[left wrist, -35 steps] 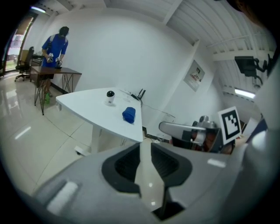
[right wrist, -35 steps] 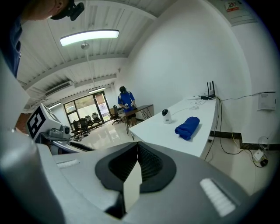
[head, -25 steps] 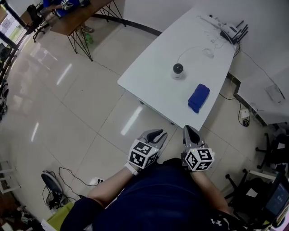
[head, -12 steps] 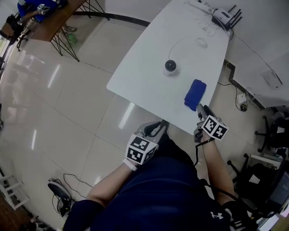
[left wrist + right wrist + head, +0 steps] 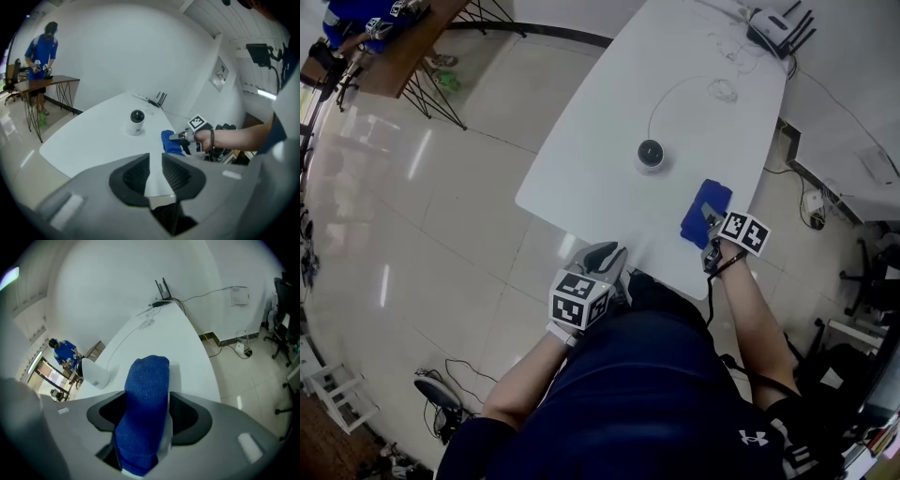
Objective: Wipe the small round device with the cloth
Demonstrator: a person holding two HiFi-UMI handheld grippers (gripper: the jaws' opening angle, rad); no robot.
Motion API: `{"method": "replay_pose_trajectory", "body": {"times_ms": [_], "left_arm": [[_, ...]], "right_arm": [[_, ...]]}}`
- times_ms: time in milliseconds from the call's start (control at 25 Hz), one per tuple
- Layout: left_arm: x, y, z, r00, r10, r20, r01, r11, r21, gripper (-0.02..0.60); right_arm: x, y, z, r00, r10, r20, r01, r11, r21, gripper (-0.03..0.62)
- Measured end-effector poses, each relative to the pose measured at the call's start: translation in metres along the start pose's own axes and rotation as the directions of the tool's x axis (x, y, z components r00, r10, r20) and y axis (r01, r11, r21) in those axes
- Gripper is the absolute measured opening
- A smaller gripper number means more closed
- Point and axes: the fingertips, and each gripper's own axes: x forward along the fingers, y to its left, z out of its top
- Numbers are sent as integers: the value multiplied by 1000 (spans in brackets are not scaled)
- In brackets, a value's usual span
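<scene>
The small round device (image 5: 650,155), white with a black dome, stands mid-table on the white table (image 5: 600,159). It also shows in the left gripper view (image 5: 136,123) and at the left of the right gripper view (image 5: 93,373). A folded blue cloth (image 5: 705,208) lies near the table's near right edge. My right gripper (image 5: 710,228) points down over the cloth's near end. Its jaws have just been opening and now stand wide, the cloth (image 5: 147,376) lying between them, not pinched. My left gripper (image 5: 605,258) hovers at the table's near edge, its jaws a narrow gap apart with nothing between.
A router (image 5: 773,28) with antennas and a thin cable (image 5: 712,89) sit at the table's far end. A wooden desk (image 5: 389,52) with a person (image 5: 44,47) stands far left. Cables and a power strip (image 5: 811,202) lie on the floor right of the table.
My right gripper has swung from in front of my body forward and down to the blue cloth, and its jaws have opened. The left gripper has come closer to the table's edge.
</scene>
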Motion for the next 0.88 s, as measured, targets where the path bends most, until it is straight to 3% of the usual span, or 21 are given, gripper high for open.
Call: {"method": "replay_pose_trajectory", "body": {"times_ms": [120,280,440,560,680,880], "left_arm": [[23,0,3,1000,-6,-30,5,1000,-16,80],[47,-10,17,998,-26,-56,24,999,-27,80],[62,-11,41,999,-23,-31,23,1000,-7,80],[67,1,53,1000,-9,-18,10,999,31,80],[78,23,63,1000,7,-6,-7,996,86,80],[98,60,101,995,63,81,-76,983,169,21]], "right_arm": [[11,12,-5,998,-23,-58,16,993,-119,254],[20,23,-8,995,-1,-98,-14,990,-143,214],[17,43,3,989,121,-87,-132,982,-134,147],[5,71,26,979,205,14,-198,962,-188,140],[-11,113,58,960,251,128,-187,907,-378,140],[-31,188,77,917,322,237,-81,731,-678,141]]}}
